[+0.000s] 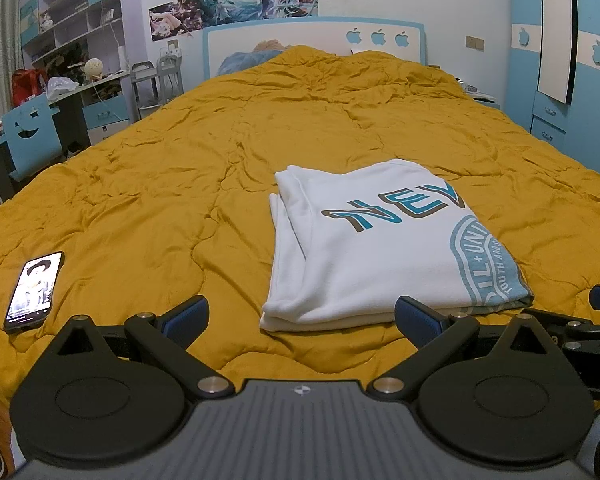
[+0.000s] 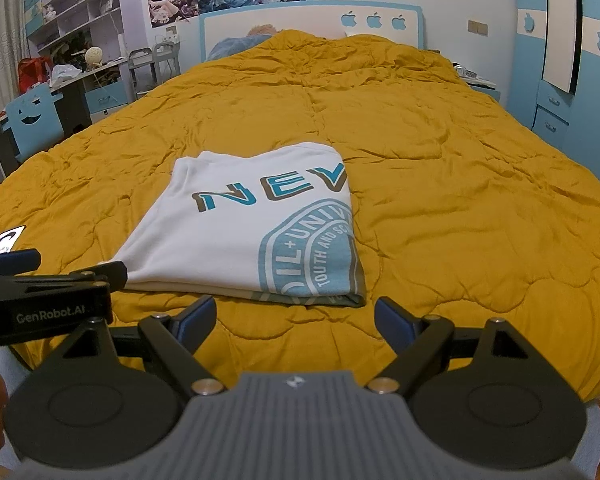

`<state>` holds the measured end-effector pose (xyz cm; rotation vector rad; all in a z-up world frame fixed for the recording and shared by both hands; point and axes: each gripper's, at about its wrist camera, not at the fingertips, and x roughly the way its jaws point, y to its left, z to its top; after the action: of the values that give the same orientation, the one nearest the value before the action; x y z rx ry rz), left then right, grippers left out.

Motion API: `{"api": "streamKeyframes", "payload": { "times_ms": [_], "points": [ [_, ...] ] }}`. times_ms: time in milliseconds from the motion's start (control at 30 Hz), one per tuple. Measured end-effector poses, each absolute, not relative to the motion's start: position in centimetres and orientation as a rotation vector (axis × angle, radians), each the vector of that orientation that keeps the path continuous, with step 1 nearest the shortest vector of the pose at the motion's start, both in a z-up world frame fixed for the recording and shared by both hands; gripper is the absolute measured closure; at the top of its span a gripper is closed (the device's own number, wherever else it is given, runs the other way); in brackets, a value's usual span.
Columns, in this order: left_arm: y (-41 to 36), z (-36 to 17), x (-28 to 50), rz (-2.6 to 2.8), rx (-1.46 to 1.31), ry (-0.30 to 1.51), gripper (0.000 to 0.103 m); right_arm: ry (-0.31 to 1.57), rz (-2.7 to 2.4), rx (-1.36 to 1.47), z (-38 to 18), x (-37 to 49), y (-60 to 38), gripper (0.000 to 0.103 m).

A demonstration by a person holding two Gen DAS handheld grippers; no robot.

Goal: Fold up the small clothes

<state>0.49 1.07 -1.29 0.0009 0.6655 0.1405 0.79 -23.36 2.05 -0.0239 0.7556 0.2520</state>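
Left wrist view: white T-shirt (image 1: 364, 248) already folded into neat rectangle on yellow quilt (image 1: 180, 168). Left gripper (image 1: 302, 316) and right gripper (image 2: 294, 316) both spread wide, empty, near its front edge. Little left, maybe 1 more fold.

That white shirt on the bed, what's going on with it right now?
A person holds a gripper in each hand at the near edge of the bed. The white T-shirt lies folded into a neat rectangle on the mustard quilt. The left gripper and the right gripper are both open and empty, just short of the shirt's near edge. A phone lies to the left with its screen lit.
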Motion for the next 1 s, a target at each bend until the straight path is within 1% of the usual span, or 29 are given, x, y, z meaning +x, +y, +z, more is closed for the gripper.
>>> {"api": "streamKeyframes", "payload": {
  "times_ms": [1000],
  "points": [
    [1.49, -1.57, 0.58, 0.138, 0.006, 0.674, 0.000, 0.758, 0.262, -0.037, 1.94, 0.98, -23.36, 0.021]
  ]
}}
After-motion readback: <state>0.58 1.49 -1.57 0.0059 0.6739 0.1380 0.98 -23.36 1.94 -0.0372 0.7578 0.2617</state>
